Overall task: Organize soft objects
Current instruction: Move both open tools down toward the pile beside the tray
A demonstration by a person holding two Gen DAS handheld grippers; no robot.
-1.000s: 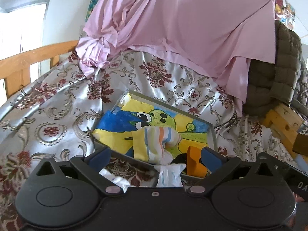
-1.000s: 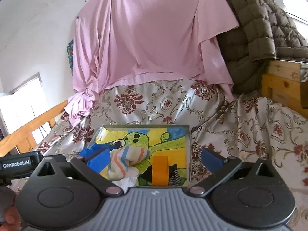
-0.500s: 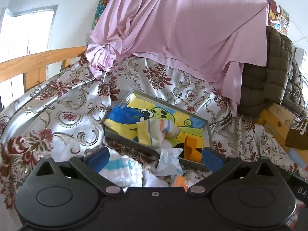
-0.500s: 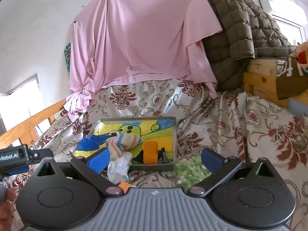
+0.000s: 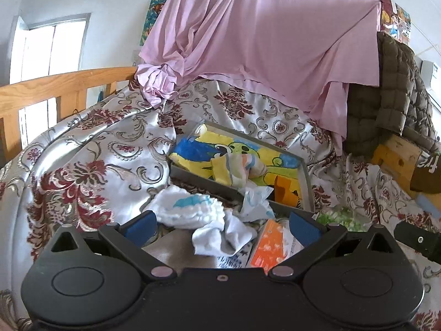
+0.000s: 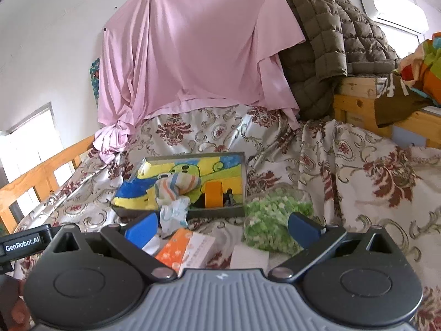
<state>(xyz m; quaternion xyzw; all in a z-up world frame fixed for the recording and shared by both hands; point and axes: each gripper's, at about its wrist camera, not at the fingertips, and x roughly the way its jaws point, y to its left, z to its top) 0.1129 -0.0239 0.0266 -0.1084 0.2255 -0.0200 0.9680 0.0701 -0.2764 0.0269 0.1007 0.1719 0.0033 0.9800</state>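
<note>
A grey tray (image 5: 307, 184) (image 6: 243, 182) with a yellow and blue cartoon picture lies on the bed. In it lie a striped sock (image 5: 234, 167) (image 6: 176, 183) and an orange block (image 5: 284, 190) (image 6: 212, 193). A white cloth with blue print (image 5: 190, 209) and a crumpled white cloth (image 5: 220, 234) lie in front of the tray, between my left gripper's (image 5: 220, 224) open jaws. A green knitted piece (image 6: 273, 220) lies right of the tray, by my right gripper (image 6: 223, 224), which is open and empty. An orange tissue pack (image 5: 268, 247) (image 6: 179, 248) lies near both.
A floral satin bedspread (image 5: 96, 165) covers the bed. A pink sheet (image 5: 261, 41) hangs behind it. A wooden rail (image 5: 55, 88) runs on the left. A brown quilted jacket (image 6: 330, 55) and a wooden frame (image 6: 363, 102) stand on the right.
Both grippers have pulled back from the tray and stayed open. The white cloths, the tissue pack and the green piece have come into view in front of the tray.
</note>
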